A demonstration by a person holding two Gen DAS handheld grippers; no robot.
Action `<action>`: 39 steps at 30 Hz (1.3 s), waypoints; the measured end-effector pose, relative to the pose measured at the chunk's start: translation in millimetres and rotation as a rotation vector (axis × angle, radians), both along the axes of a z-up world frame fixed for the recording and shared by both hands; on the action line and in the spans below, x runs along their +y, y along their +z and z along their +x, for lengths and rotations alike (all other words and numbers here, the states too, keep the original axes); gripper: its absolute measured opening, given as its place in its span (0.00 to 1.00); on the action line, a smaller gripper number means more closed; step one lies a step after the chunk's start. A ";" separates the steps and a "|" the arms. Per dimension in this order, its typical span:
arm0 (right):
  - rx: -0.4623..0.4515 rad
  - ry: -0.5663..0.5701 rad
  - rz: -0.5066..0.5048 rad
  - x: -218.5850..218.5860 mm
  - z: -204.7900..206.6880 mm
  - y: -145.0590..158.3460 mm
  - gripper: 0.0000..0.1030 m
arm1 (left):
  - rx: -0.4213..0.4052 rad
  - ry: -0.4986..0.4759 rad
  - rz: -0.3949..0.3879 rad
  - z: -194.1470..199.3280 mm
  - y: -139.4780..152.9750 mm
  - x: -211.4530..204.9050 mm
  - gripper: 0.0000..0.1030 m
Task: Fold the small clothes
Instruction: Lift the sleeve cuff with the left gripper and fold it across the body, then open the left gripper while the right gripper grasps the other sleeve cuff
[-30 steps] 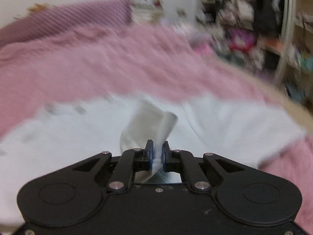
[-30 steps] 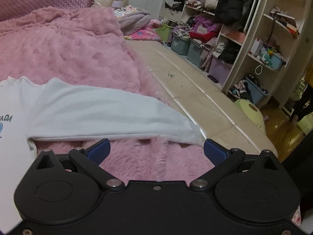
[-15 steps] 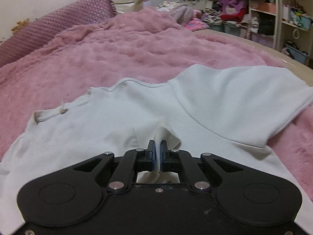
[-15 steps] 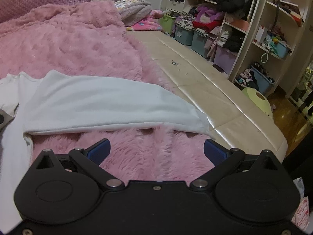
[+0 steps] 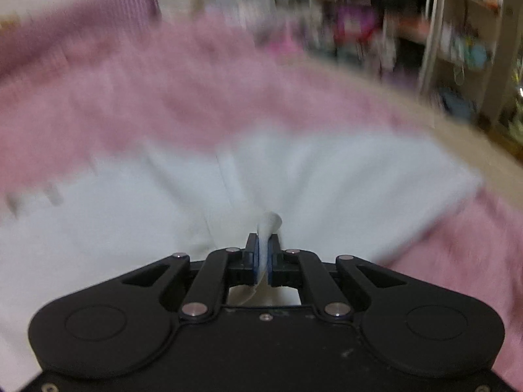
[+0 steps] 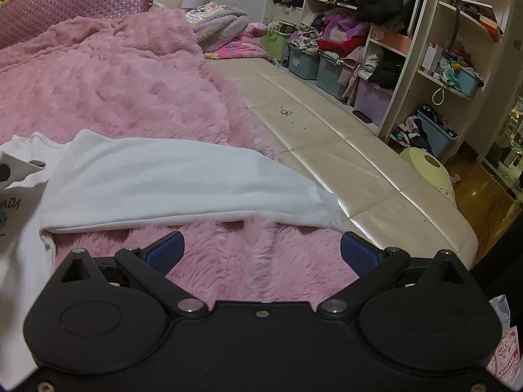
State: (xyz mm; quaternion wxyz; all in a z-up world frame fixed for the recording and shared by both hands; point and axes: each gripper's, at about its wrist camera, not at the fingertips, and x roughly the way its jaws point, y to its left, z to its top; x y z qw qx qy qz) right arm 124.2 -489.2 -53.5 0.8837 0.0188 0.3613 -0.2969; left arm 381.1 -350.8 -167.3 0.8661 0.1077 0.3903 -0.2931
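The left gripper [image 5: 263, 254] is closed on a pinch of the white shirt [image 5: 343, 183] to carry the fold, while the right gripper [image 6: 260, 254] waits wide open and empty above the pink blanket [image 6: 130, 78]

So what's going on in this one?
A person is folding a white cotton T-shirt spread on a fluffy pink blanket. The left gripper is shut on a pinch of the shirt's fabric; that view is blurred. The right gripper hangs open and empty over the blanket, just short of the shirt's outstretched sleeve.
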 end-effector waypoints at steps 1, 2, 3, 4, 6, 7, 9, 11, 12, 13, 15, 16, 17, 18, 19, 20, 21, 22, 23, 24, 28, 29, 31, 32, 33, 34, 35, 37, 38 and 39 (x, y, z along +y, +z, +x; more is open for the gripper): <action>0.001 -0.002 0.001 -0.7 0.6 -0.3 0.97 | 0.059 -0.012 0.022 4.3 -17.0 -3.0 0.07; 0.004 -0.002 0.004 -1.2 1.5 -1.7 0.97 | 0.036 -0.033 0.029 0.5 -26.3 -3.2 0.07; 0.009 -0.001 0.006 -1.2 2.7 -3.0 0.97 | 0.007 -0.057 0.036 -2.8 -25.4 -3.8 0.08; 0.014 0.000 0.008 -0.8 3.9 -4.4 0.97 | 0.004 -0.071 0.028 -3.2 -19.2 -3.5 0.18; 0.028 0.008 0.008 1.4 6.1 -6.0 0.97 | 0.014 -0.060 -0.057 0.0 -0.2 3.6 0.53; 0.030 0.018 0.003 2.8 6.1 -5.7 0.97 | -0.023 -0.024 -0.110 -0.8 12.7 8.6 0.53; 0.033 0.025 -0.012 3.9 6.9 -4.4 0.97 | -0.098 0.025 -0.207 -4.3 29.7 14.8 0.61; 0.033 0.015 -0.015 1.3 8.5 -2.4 0.97 | 0.014 0.013 -0.248 1.8 18.3 7.5 0.67; 0.027 0.010 -0.010 0.0 9.0 -1.4 0.97 | 0.152 -0.043 -0.201 10.1 -2.0 -7.3 0.67; 0.018 0.006 -0.004 -1.5 8.9 -0.5 0.97 | 0.191 -0.072 -0.140 9.2 -19.7 -18.6 0.67; 0.013 0.000 0.003 -3.4 10.3 0.0 0.97 | 0.024 -0.138 -0.016 -13.1 -31.3 -36.4 0.68; 0.014 -0.001 0.002 -3.2 11.0 -0.5 0.97 | -0.017 -0.149 0.007 -20.4 -28.5 -40.4 0.67; 0.016 -0.001 0.000 -3.4 11.2 -1.4 0.97 | -0.039 -0.149 -0.005 -25.7 -21.3 -40.2 0.68; 0.021 -0.003 -0.001 -4.3 11.1 -2.4 0.97 | -0.044 -0.151 -0.023 -28.8 -14.5 -37.2 0.68; 0.024 -0.002 -0.002 -5.4 10.1 -3.6 0.97 | -0.042 -0.155 -0.045 -33.0 -4.2 -31.3 0.68; 0.027 -0.004 -0.006 -7.2 8.9 -4.7 0.97 | -0.051 -0.154 -0.059 -37.6 6.6 -23.2 0.68; 0.029 -0.006 -0.014 -9.5 8.1 -5.7 0.97 | -0.083 -0.142 -0.058 -46.9 19.0 -12.2 0.68; 0.029 -0.011 -0.023 -12.5 7.0 -6.8 0.97 | -0.124 -0.128 -0.050 -57.8 29.5 1.1 0.68; 0.026 -0.019 -0.027 -18.1 6.1 -8.4 0.97 | -0.160 -0.115 -0.039 -66.6 37.7 15.0 0.68; 0.008 -0.023 -0.012 -25.1 4.6 -9.8 0.97 | -0.197 -0.097 -0.024 -74.9 47.6 31.7 0.68; -0.095 -0.115 0.120 -79.7 -6.1 -20.8 0.97 | -0.224 0.062 0.017 -100.3 78.9 113.3 0.68; -0.118 -0.142 0.123 -92.2 -7.9 -24.2 0.97 | -0.219 0.104 0.024 -108.5 84.7 137.9 0.68; -0.165 -0.209 0.215 -130.3 -12.5 -35.0 0.97 | -0.233 0.182 0.052 -129.6 94.1 184.4 0.68; -0.189 -0.235 0.286 -146.7 -14.2 -40.8 0.93 | -0.240 0.223 0.074 -140.9 96.8 205.7 0.68; -0.222 -0.260 0.371 -164.2 -16.5 -47.9 0.90 | -0.241 0.264 0.097 -155.3 98.9 225.9 0.68; -0.246 -0.275 0.436 -177.4 -16.4 -54.5 0.90 | -0.233 0.304 0.114 -164.9 98.6 247.9 0.68; -0.258 -0.296 0.483 -188.3 -14.1 -61.3 0.90 | -0.214 0.352 0.125 -174.1 97.8 267.1 0.68; -0.270 -0.351 0.559 -206.7 -7.6 -76.4 0.88 | -0.180 0.435 0.129 -187.5 95.1 296.0 0.68; -0.278 -0.382 0.595 -212.4 -4.4 -84.0 0.86 | -0.164 0.468 0.134 -190.1 90.0 305.0 0.68; -0.287 -0.418 0.648 -217.4 -0.5 -93.8 0.82 | -0.154 0.491 0.136 -193.4 84.8 312.5 0.68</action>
